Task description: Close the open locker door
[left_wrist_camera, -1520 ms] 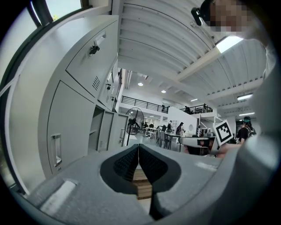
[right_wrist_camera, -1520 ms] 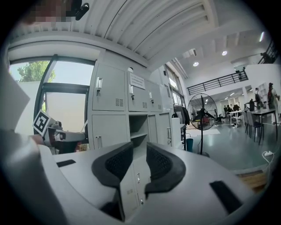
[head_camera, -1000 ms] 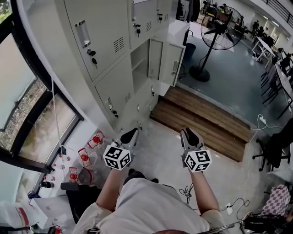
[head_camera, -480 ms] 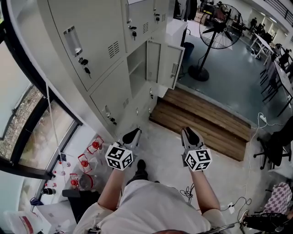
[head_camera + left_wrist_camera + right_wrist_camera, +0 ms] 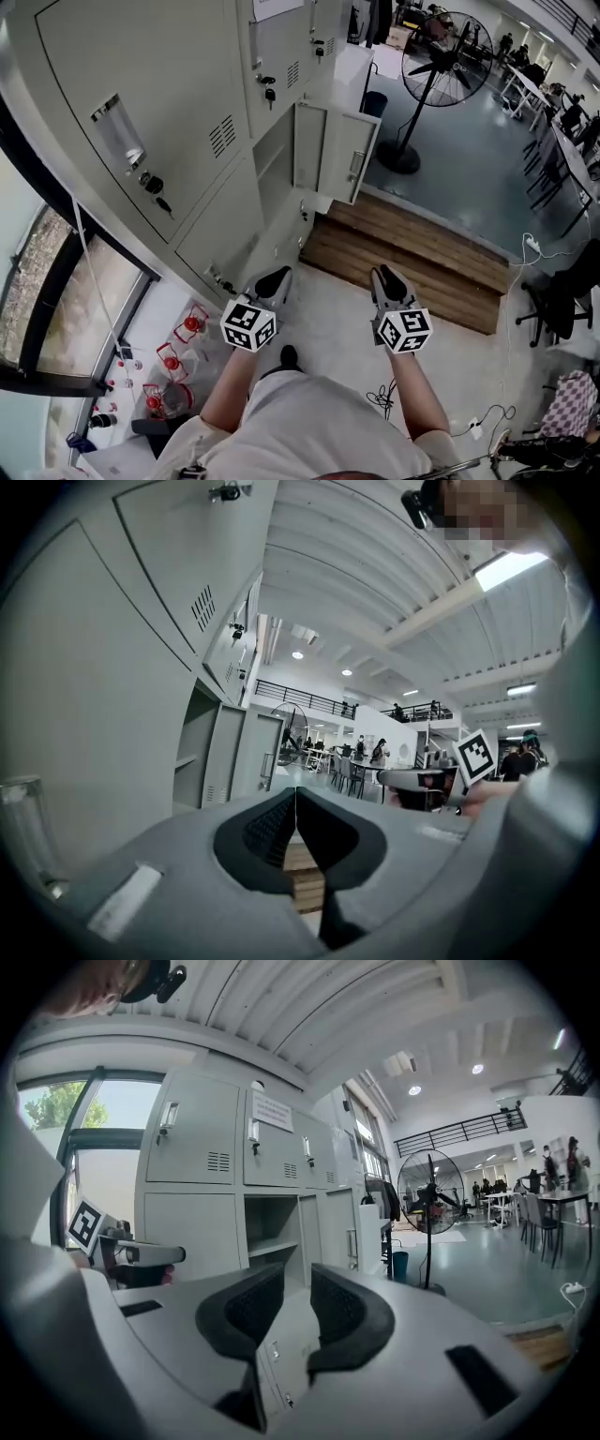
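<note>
A bank of grey lockers (image 5: pixel 187 103) fills the left of the head view. One locker door (image 5: pixel 349 155) stands swung out beside its open compartment (image 5: pixel 272 155). It also shows in the left gripper view as the door (image 5: pixel 262 761) and in the right gripper view as the door (image 5: pixel 339 1232). My left gripper (image 5: pixel 270 281) and right gripper (image 5: pixel 389 281) are held side by side, well short of the door and touching nothing. The left gripper (image 5: pixel 295 799) has its pads together and holds nothing. The right gripper (image 5: pixel 298 1283) is open with an empty gap.
A low wooden step platform (image 5: pixel 422 258) lies ahead below the open door. A pedestal fan (image 5: pixel 445 56) and a blue bin (image 5: pixel 373 103) stand beyond it. Red items (image 5: pixel 178 352) sit on the floor by the window at left. A cable (image 5: pixel 516 309) and an office chair (image 5: pixel 567 300) are at right.
The lockers have grown larger and closer in the head view as the person moved toward them. Both grippers kept their place and their jaws did not change.
</note>
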Tool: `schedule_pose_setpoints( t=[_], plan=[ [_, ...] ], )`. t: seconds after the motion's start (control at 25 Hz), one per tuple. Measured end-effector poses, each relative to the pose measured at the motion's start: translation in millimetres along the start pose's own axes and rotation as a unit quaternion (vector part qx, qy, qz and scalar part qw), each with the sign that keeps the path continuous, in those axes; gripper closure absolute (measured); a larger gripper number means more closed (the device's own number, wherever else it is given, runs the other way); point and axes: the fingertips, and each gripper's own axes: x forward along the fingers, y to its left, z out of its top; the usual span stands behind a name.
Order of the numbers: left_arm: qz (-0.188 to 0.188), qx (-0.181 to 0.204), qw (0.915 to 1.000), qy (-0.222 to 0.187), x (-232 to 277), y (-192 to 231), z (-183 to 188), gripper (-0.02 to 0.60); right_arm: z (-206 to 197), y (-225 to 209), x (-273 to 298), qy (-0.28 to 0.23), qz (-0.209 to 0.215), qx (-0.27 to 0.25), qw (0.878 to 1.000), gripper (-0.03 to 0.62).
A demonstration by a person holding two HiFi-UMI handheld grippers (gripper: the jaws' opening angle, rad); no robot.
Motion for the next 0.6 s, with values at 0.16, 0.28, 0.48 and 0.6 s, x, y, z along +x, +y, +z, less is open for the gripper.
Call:
schedule_pose_setpoints(
  t=[0.16, 0.28, 0.48, 0.6],
  plan=[
    [-0.017, 0.002, 0.9998, 0.005, 25, 24, 4, 0.566, 0, -7, 32, 0.004, -0.014, 0.004, 1.0, 0.513],
    [-0.033, 0.002, 0.9994, 0.012, 40, 37, 2, 0.566, -2, -5, 54, 0.007, -0.021, 0.005, 1.0, 0.513],
    [-0.052, 0.003, 0.9985, 0.019, 58, 54, 0, 0.566, -2, -3, 81, 0.006, -0.031, 0.007, 0.999, 0.513],
    [-0.054, 0.005, 0.9984, 0.019, 67, 63, 1, 0.566, -1, -4, 89, 0.005, -0.035, 0.006, 0.999, 0.513]
  ],
)
